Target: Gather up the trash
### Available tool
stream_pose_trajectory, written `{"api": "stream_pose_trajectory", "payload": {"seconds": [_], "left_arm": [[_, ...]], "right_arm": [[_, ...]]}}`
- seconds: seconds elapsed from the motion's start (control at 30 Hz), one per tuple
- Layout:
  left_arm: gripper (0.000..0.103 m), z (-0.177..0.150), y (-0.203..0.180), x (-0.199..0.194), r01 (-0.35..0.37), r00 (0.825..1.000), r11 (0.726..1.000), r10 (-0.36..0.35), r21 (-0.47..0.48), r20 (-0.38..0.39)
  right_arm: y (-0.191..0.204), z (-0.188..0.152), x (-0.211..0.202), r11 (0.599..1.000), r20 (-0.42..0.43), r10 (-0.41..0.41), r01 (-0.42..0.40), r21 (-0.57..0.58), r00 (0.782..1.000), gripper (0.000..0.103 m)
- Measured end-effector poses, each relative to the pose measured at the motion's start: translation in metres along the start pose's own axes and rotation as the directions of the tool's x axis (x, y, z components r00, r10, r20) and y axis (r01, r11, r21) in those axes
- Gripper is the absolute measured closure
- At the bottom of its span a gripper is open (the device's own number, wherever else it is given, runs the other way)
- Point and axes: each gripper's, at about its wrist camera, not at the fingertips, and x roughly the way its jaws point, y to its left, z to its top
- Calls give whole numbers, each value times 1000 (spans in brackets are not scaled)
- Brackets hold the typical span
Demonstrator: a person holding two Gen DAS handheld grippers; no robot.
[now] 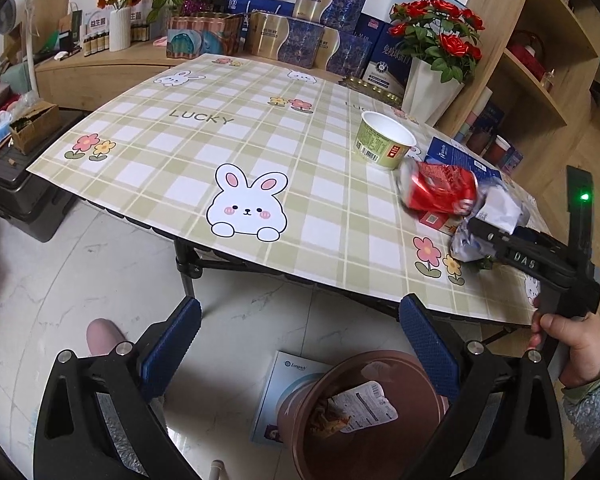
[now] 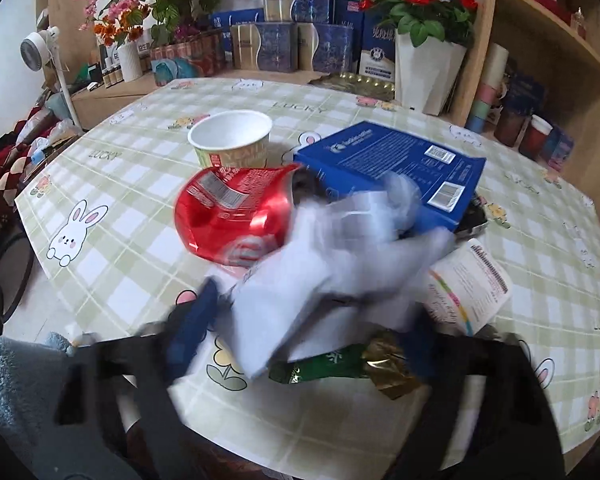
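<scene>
the left tool hangs with its blue pads wide apart and nothing between them, off the near edge of the desk and above the floor, where a brown bin stands just below it with a white wrapper and some orange scraps inside; a light blue booklet lies on the floor beside the bin. the right tool is blurred, its blue fingers set either side of a crumpled white paper at the near right part of the desk; whether it is clamped on the paper i cannot tell. just under the paper lies a green and gold wrapper, and right of it a white printed packet. touching the paper on its far side is a crushed red can lying on its side. behind the can stands an open paper cup, upright, and to the right of the cup a flat blue box lies on the checked cloth. a white vase of red roses stands at the far right of the desk
</scene>
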Motion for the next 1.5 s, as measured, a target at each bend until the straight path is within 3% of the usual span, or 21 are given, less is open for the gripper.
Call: {"api": "stream_pose_trajectory", "payload": {"seconds": [0.1,0.37,0.53,0.77,1.0,1.2,1.47,1.5], "left_arm": [[6,-1,-1,0,5,1000,1000,-5,0,0],[6,0,-10,-2,24,1000,999,-24,23,4],[6,3,-17,-1,37,999,998,-37,44,-3],[6,28,-49,10,86,996,989,-86,122,-4],[6,67,-119,24,155,982,943,-181,295,60],[6,92,-184,67,118,988,893,-148,434,35],[29,108,-209,121,85,996,900,-78,428,-35],[36,109,-209,127,79,997,900,-65,428,-47]], "right_arm": [[-3,3,-12,998,35,44,-45,31,998,41],[-11,11,-55,993,160,79,-92,78,984,43],[-22,5,-84,986,227,70,-102,131,971,43],[-34,-16,-104,984,245,42,-83,157,969,43],[-52,-34,-111,975,242,26,-78,210,970,43],[-68,-44,-116,965,244,11,-74,252,970,43],[-89,-63,-123,955,237,-12,-59,290,971,43],[-90,-65,-123,953,235,-12,-59,296,972,43]]}}
